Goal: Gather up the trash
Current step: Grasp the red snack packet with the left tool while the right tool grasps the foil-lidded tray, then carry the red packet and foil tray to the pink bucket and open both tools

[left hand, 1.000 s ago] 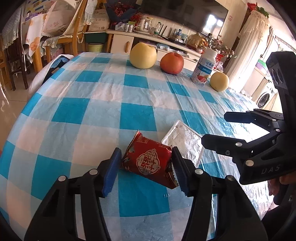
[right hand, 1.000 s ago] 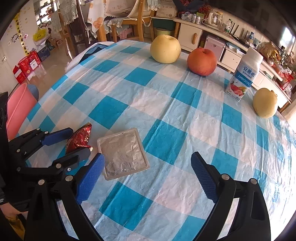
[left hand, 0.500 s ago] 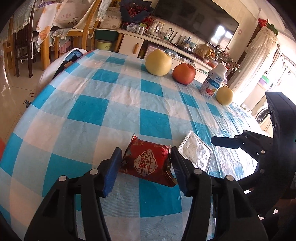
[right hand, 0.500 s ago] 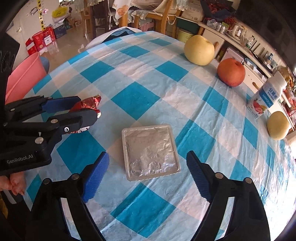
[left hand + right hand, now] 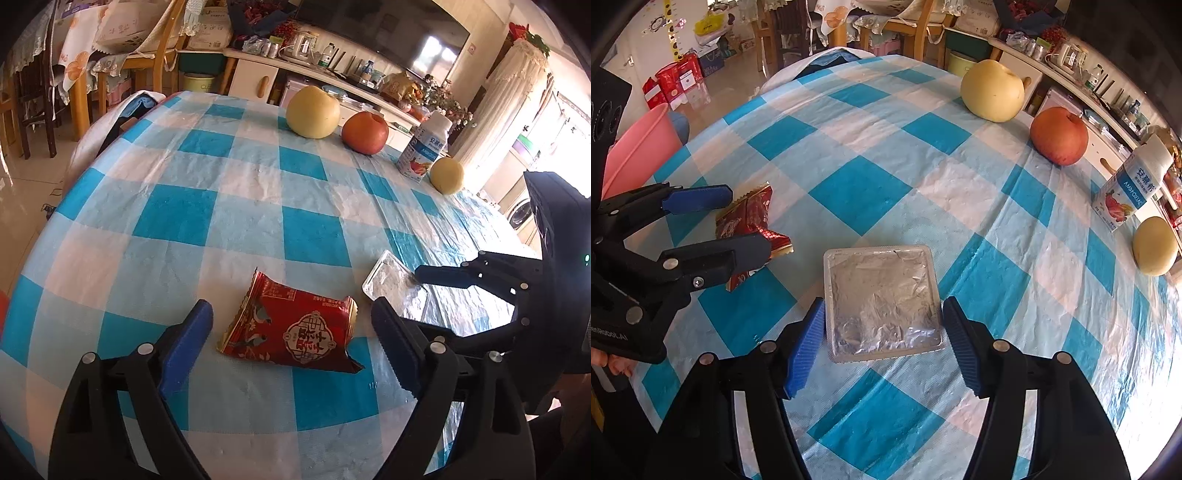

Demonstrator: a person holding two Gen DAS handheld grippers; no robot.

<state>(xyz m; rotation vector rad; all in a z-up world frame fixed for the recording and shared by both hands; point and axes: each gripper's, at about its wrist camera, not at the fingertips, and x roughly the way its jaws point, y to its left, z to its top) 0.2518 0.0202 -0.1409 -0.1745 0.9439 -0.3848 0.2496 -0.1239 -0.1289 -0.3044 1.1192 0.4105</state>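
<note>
Two pieces of trash lie on the blue-and-white checked tablecloth (image 5: pixel 857 192). In the right wrist view, at the left edge of the frame, the left gripper (image 5: pixel 738 218) straddles the red wrapper (image 5: pixel 750 218); its jaws are opening, spread wide, with the wrapper lying flat between them and clear of both pads. In the left wrist view the wrapper (image 5: pixel 291 328) occupies the lower centre, gaps visible on either side. At the lower centre of the right wrist view, the right gripper (image 5: pixel 884 336) brackets the foil-topped tray (image 5: pixel 882 299); its jaws are closing, the pads just beside the tray's near corners, not pressing. Toward the upper right stand two pale fruits, a red apple (image 5: pixel 1058 134) and a drink bottle (image 5: pixel 1132 184).
</note>
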